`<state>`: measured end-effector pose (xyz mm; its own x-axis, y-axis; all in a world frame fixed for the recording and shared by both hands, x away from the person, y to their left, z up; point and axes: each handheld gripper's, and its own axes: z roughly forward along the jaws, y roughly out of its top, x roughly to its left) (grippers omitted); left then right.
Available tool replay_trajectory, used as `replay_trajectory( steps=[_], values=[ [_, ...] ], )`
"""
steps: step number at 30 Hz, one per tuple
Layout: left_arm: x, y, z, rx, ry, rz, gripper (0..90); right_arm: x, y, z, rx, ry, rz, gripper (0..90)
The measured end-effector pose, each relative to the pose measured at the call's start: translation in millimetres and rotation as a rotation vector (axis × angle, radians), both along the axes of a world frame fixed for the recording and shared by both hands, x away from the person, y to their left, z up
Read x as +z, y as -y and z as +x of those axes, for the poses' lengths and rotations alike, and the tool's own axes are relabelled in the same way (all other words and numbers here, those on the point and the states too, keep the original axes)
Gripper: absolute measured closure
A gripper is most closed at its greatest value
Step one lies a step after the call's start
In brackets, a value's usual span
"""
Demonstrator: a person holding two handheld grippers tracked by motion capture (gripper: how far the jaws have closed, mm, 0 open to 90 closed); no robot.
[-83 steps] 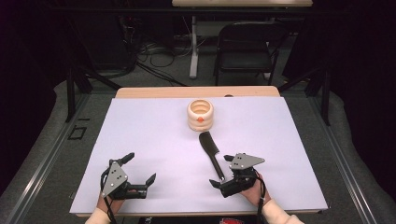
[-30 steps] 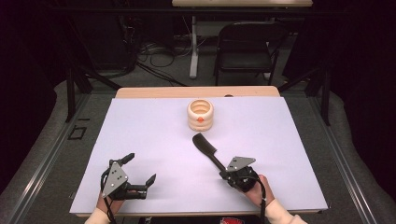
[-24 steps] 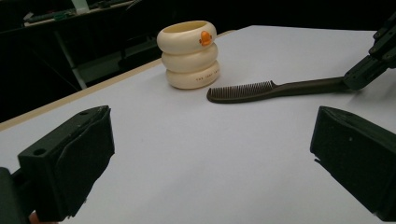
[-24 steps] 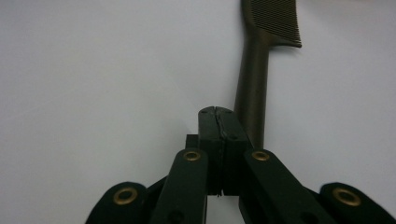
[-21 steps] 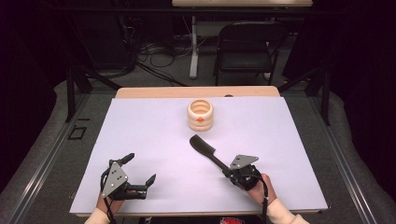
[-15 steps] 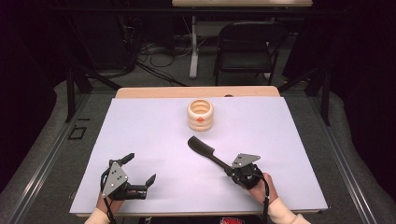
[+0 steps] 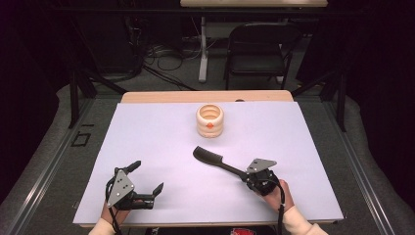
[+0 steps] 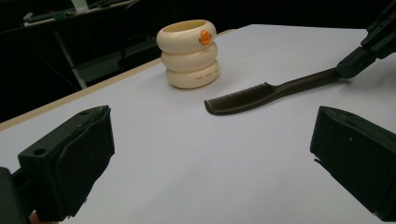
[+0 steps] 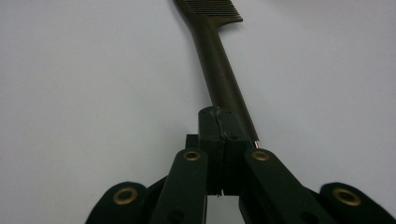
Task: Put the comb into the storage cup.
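Note:
A black comb [image 7: 215, 161] lies slanted on the white table sheet [image 7: 147, 137], teeth end toward the centre. My right gripper [image 7: 243, 175] is shut on the tip of its handle; in the right gripper view the jaws meet around the handle [image 9: 219, 70]. A cream ringed cup [image 7: 210, 120] with an orange spot stands upright behind the comb. My left gripper [image 7: 147, 177] rests near the front left with its jaws wide open and nothing between them. The left gripper view looks across at the cup [image 8: 189, 53], the comb [image 8: 261, 93] and the right gripper [image 8: 355, 60].
The sheet covers a wooden table whose far edge [image 7: 171, 96] shows behind the cup. A dark chair [image 7: 257, 44] and floor cables [image 7: 161, 54] lie beyond the table. A metal rail [image 7: 44, 166] runs along the left side.
The right gripper has shifted a little to the right while turning, and the comb's toothed end has swung leftward across the sheet. The left gripper has stayed still.

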<state>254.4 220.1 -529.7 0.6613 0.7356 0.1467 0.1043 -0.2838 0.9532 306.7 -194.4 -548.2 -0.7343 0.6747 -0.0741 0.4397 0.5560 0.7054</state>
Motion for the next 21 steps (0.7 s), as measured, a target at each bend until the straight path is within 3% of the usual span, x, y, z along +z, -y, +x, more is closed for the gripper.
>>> replay_trajectory(
  steps=[21],
  values=[
    [0.1, 0.0, 0.1, 0.000, 0.001, 0.004, 0.0, -2.5, 6.9, 5.6, -0.027, 0.013, -0.012, 90.0]
  ],
)
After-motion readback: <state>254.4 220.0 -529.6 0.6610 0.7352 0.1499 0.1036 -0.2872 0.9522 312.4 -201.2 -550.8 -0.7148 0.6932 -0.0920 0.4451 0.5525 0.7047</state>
